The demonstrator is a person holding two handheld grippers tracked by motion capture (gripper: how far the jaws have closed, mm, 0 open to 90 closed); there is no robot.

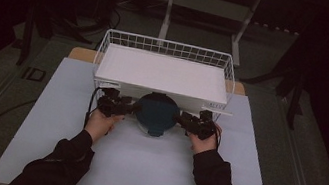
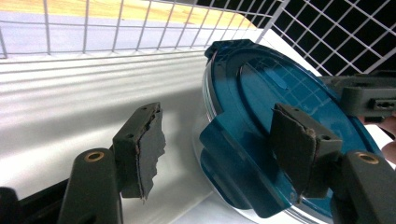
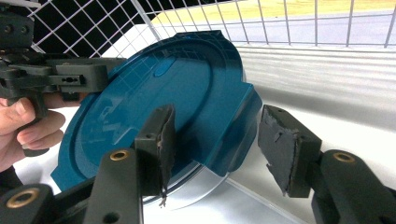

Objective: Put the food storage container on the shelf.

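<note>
Lid (image 1: 156,113), round, teal plastic on a clear container, seen from above at the near edge of the white wire basket (image 1: 110,43), on the white table (image 1: 139,169), flanked by both grippers. Left gripper (image 1: 130,107) meets the lid's left side; in the left gripper view its jaws stand well apart, straddling a latch flap (image 2: 229,163), with the right-hand pad (image 2: 292,144) against or just over the lid and the other pad off it, so nothing is clamped. Right gripper (image 1: 182,119) mirrors this on the right side: in the right gripper view its jaws gape around the opposite flap (image 3: 233,135), one pad (image 3: 166,140) lying over the lid, the other clear. Lid appears light, rigid, smooth and probably slippery; the clear container beneath looks thin and may flex or crack under a hard pinch. Flaps are judged the best holds, since they give flat, opposed faces, whereas the domed top offers no purchase. Whether the latches are snapped shut cannot be told.
</note>
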